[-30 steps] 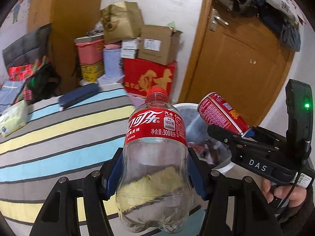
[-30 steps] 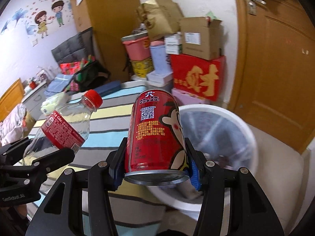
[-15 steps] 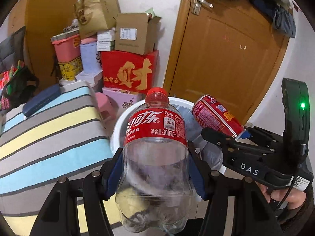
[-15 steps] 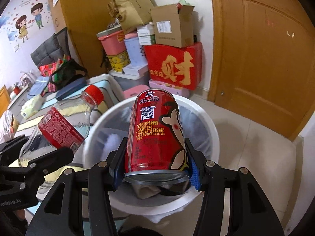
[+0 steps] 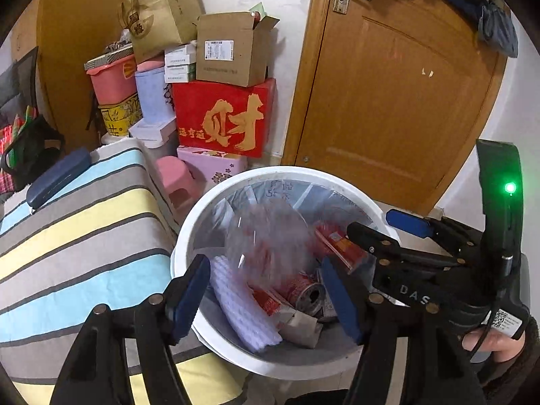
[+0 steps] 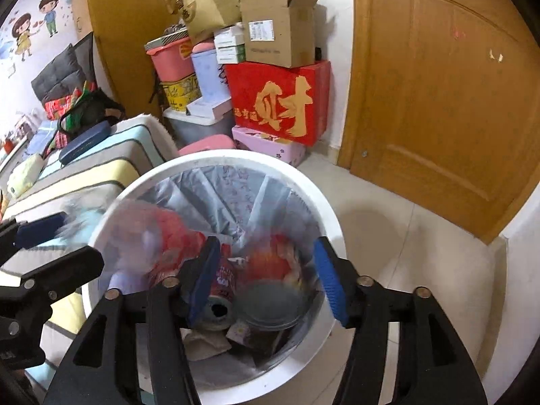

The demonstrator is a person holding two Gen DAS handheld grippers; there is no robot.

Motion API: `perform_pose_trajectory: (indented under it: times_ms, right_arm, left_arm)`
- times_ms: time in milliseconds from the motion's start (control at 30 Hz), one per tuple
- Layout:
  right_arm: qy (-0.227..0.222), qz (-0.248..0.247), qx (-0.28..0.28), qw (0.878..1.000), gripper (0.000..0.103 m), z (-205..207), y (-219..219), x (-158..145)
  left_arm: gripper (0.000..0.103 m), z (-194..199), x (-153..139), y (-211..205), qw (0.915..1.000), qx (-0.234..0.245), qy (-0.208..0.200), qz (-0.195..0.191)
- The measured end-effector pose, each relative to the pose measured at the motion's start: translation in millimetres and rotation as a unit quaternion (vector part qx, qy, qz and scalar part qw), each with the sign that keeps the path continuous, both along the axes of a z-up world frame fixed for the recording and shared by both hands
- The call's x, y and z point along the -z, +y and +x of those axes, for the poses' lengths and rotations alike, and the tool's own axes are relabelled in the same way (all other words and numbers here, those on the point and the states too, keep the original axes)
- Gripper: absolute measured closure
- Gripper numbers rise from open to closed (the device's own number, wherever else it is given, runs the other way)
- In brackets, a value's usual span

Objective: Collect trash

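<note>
A white trash bin with a grey liner stands beside the striped bed; it also shows in the right wrist view. My left gripper is open above it, and the clear cola bottle is a blur falling between its fingers into the bin. My right gripper is open over the bin, and the red can is a blur dropping below it. Another crushed can, paper and wrappers lie inside the bin. The right gripper shows at the right of the left wrist view.
A striped bed lies left of the bin, with a dark blue case on it. Stacked boxes, among them a red one, stand against the wall behind. A wooden door is at the right. Pale tiled floor lies right of the bin.
Both grippers have opened over the bin. The bottle has left the left gripper and the can has left the right one; both are falling into the bin.
</note>
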State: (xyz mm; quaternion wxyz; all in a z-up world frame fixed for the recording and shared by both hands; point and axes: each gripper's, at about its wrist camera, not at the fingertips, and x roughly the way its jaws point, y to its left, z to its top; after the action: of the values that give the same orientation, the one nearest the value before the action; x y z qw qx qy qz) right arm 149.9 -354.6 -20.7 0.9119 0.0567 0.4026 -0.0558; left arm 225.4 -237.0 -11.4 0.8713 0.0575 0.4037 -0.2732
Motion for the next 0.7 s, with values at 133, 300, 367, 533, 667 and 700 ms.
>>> perform_pose_trajectory:
  times_ms: [133,300,367,533,667,700]
  right_arm:
    - [-0.008,0.007,0.004,1.0,0.042,-7.5,-0.4,-4.8]
    - [-0.023,0.004,0.003,1.0,0.042,-15.3,6.0,-12.1]
    - [-0.033,0.004,0.002,0.999,0.042,-22.4,9.3,-17.3]
    - [-0.054,0.001,0.001,0.999,0.042,-37.6,20.1,-26.6]
    - [-0.06,-0.003,-0.005,0.998,0.042,-42.5,28.1,-29.3]
    - [-0.062,-0.003,-0.005,0.998,0.042,-45.0,30.3,-30.5]
  left_arm:
    - [0.035,-4.4,-2.0,5.5,0.9999,-0.01,-0.007,0.001]
    - [0.035,-16.1,-9.5,16.1,0.9997,-0.019,-0.016,-0.005]
    - [0.035,-22.5,-12.9,19.0,0.9994,-0.022,-0.025,-0.005]
    - [0.035,-43.7,-22.5,32.5,0.9986,-0.03,-0.041,-0.008]
    - [0.035,-60.6,-31.5,45.1,0.9975,-0.043,-0.054,-0.015]
    - [0.035,-67.8,-34.2,48.7,0.9969,-0.045,-0.063,-0.017]
